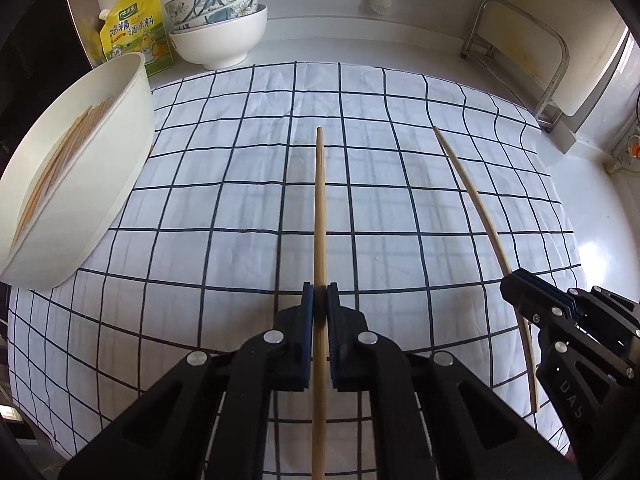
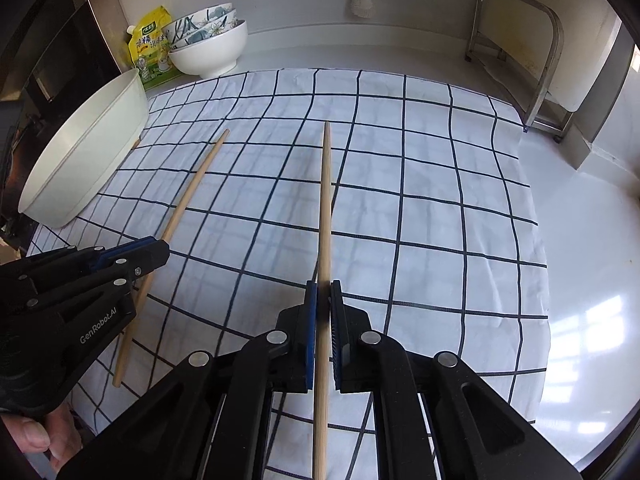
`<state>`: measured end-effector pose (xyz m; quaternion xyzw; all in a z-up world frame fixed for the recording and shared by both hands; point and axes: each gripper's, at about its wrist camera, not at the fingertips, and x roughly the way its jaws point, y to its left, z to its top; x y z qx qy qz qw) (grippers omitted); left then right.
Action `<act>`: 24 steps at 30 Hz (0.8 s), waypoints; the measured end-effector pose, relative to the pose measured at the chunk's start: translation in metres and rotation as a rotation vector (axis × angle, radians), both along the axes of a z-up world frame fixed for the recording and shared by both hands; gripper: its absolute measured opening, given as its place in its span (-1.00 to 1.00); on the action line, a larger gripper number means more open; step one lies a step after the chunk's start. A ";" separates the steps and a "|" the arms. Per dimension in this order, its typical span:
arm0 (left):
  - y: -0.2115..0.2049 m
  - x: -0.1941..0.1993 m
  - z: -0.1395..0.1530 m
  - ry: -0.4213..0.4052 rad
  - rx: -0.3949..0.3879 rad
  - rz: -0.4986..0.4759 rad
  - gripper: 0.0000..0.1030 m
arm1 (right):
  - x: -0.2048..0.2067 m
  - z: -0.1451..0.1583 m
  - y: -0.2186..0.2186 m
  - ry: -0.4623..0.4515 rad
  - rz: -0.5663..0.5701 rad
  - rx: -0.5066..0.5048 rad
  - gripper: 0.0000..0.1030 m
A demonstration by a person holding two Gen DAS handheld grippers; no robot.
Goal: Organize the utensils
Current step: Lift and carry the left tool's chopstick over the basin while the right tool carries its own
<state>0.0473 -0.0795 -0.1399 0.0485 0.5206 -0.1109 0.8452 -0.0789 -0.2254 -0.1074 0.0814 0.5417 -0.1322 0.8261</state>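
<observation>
Nearest the lens: left gripper [image 1: 320, 294], clenched on one wooden chopstick [image 1: 320, 208] running forward between the blue pads [image 1: 307, 300], tip raised over the checked cloth [image 1: 240, 200]. Same arrangement on the other side: right gripper [image 2: 323, 292] clamped on a second chopstick [image 2: 326, 200], gripped near the thick end, tip pointing away. Both sticks held apart, roughly parallel, above the cloth and not resting on it.

To the left, a large white basin [image 1: 132, 92] tilted against the cloth edge, already holding more chopsticks [image 1: 68, 148]. Probable step in hand: delivery of both sticks into that basin.

For a clean delivery:
- Keep grip firm; thin round wood likely to pivot between pads.
- Carry left stick in first to avoid crossing the two.
- Lower tips past the rim and align with the sticks inside before opening.

Behind the basin: stacked bowls [image 1: 218, 20] and a yellow pouch [image 1: 134, 28], both well apart from the path.
</observation>
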 end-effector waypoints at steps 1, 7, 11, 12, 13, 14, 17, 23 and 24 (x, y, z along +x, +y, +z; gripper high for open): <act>0.004 -0.001 0.004 -0.006 -0.001 0.002 -0.86 | 0.001 0.005 0.002 -0.007 0.002 0.004 -0.87; 0.043 -0.004 0.039 -0.031 -0.039 0.026 -0.86 | 0.018 0.043 0.033 -0.051 0.056 0.025 -0.87; 0.082 0.002 0.069 -0.065 -0.072 0.079 -0.86 | 0.042 0.074 0.067 -0.095 0.124 0.020 -0.87; 0.092 0.004 0.076 -0.077 -0.075 0.090 -0.86 | 0.050 0.080 0.076 -0.106 0.139 0.024 -0.87; 0.102 0.008 0.084 -0.089 -0.074 0.100 -0.86 | 0.059 0.086 0.084 -0.115 0.155 0.028 -0.87; 0.112 0.011 0.092 -0.104 -0.071 0.108 -0.86 | 0.069 0.090 0.091 -0.124 0.169 0.032 -0.87; 0.143 0.022 0.115 -0.142 -0.071 0.137 -0.86 | 0.098 0.101 0.111 -0.156 0.206 0.048 -0.87; 0.202 0.046 0.148 -0.211 -0.051 0.208 -0.85 | 0.159 0.106 0.152 -0.195 0.280 0.077 -0.87; 0.210 0.051 0.150 -0.219 -0.046 0.214 -0.85 | 0.168 0.104 0.160 -0.199 0.293 0.078 -0.87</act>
